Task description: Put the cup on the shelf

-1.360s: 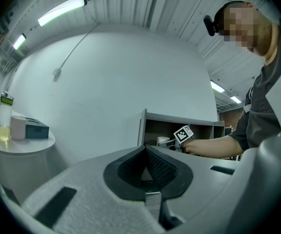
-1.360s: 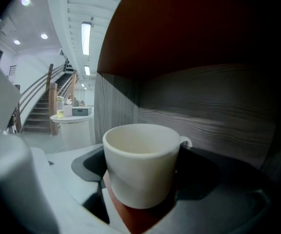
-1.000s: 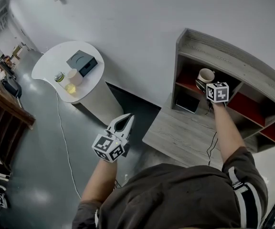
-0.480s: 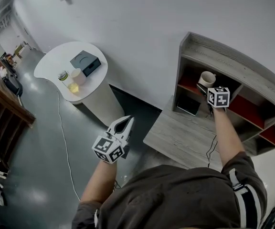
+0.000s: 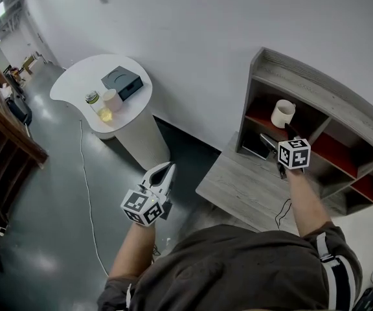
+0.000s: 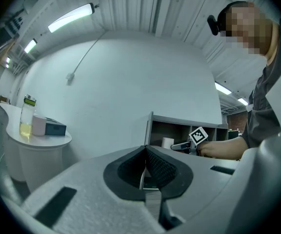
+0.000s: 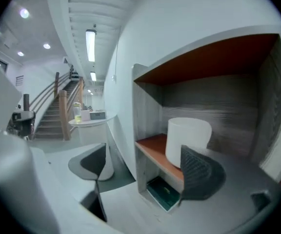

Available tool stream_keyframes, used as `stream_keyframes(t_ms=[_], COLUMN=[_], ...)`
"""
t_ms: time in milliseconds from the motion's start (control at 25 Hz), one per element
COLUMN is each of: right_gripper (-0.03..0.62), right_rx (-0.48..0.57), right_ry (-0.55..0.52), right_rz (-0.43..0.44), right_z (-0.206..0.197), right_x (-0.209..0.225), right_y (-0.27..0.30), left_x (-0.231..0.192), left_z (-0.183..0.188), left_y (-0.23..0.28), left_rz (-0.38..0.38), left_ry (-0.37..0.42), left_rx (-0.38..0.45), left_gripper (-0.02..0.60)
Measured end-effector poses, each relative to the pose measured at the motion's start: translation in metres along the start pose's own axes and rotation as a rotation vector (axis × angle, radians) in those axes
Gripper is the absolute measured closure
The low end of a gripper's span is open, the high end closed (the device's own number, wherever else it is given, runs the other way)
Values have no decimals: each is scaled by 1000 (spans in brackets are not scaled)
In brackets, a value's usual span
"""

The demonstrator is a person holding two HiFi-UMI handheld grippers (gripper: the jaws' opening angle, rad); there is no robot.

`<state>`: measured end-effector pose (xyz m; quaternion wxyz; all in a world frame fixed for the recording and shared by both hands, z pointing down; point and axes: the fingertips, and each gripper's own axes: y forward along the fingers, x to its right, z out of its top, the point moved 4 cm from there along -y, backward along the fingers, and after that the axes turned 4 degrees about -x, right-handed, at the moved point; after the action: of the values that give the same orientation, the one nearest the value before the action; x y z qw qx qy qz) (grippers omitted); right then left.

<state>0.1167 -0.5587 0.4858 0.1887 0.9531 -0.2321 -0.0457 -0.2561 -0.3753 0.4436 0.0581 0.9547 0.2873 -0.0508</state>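
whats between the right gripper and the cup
Only bare red shelf board, in the right gripper view. The right gripper, jaws closing with nothing between them, is apart from the cup.

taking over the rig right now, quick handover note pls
Left gripper: shut, empty, held low, away from the shelf.
Right gripper: in front of the shelf, jaws wide apart and closing, nothing between them.
Cup: upright in the shelf's upper left compartment, clear of both grippers.
Done: cup is on the shelf.
Left: nothing for the cup, it seems; just draw the right gripper away.
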Motion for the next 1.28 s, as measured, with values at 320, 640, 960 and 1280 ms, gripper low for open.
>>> stream_keyframes(t_ms=[320,640,960,1280], right_gripper=[245,425,603,603], right_rx=[72,132,165,159], right_ry=[-62,-89,-91,-143], right_rz=[343,605,726,773], right_z=[29,51,55,48], right_x=[-119,-213,-262,-280], right_y=[-1,-3,-14,-23], left_x=[-12,-23,-22,-19], left_z=[-5,-5,-1,-2], left_y=[-45,-93,-128,-138], left_rz=[93,190,244,256], left_ry=[-15,-16,-1,-12], left_rx=[25,42,57,72], left_gripper=[578,578,578,578])
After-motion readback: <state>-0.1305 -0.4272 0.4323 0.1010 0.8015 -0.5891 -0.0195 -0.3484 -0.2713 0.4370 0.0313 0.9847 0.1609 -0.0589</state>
